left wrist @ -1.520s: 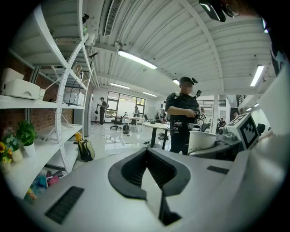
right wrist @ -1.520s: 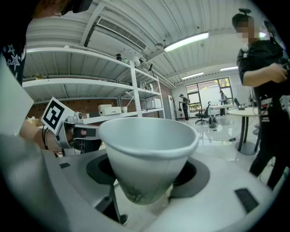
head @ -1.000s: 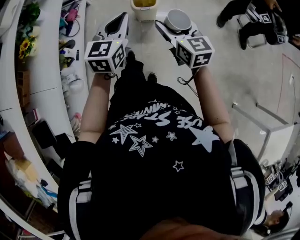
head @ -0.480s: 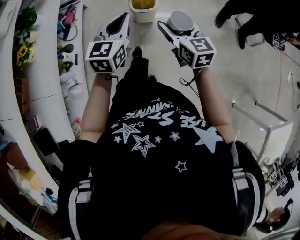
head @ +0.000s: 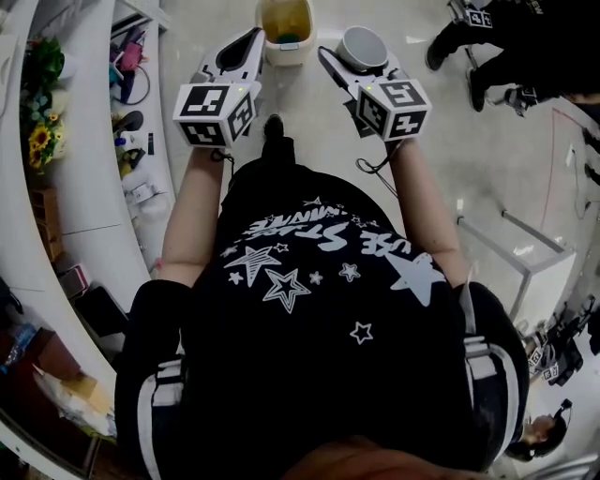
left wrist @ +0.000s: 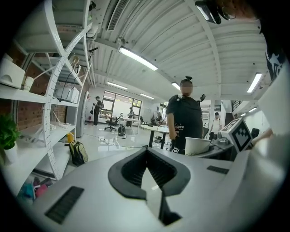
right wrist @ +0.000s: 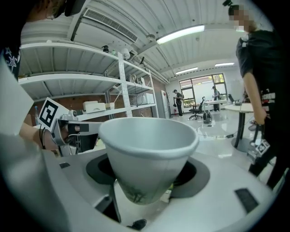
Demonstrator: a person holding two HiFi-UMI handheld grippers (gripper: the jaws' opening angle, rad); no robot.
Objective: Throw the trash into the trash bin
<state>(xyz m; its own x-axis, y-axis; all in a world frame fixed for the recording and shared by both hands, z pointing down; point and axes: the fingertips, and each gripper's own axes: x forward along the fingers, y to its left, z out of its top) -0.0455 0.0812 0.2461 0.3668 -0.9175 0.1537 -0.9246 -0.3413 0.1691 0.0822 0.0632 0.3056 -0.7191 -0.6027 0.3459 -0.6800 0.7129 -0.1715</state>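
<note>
A beige trash bin with a yellowish inside stands on the floor at the top middle of the head view, a dark scrap lying in it. My right gripper is shut on a white paper cup, held upright just right of the bin. The right gripper view shows the cup wedged between the jaws, its mouth empty. My left gripper is shut on nothing and points at the bin's left side. From the left gripper view its black pads meet at the tip, and the cup shows to the right.
White curved shelving with clutter runs down the left. A person in black stands at the upper right and also appears in the left gripper view, person. A metal-framed table stands on the right.
The person carrying the grippers has walked forward. The bin has come further into view and now lies close ahead between the two grippers. The cup stays in the right gripper.
</note>
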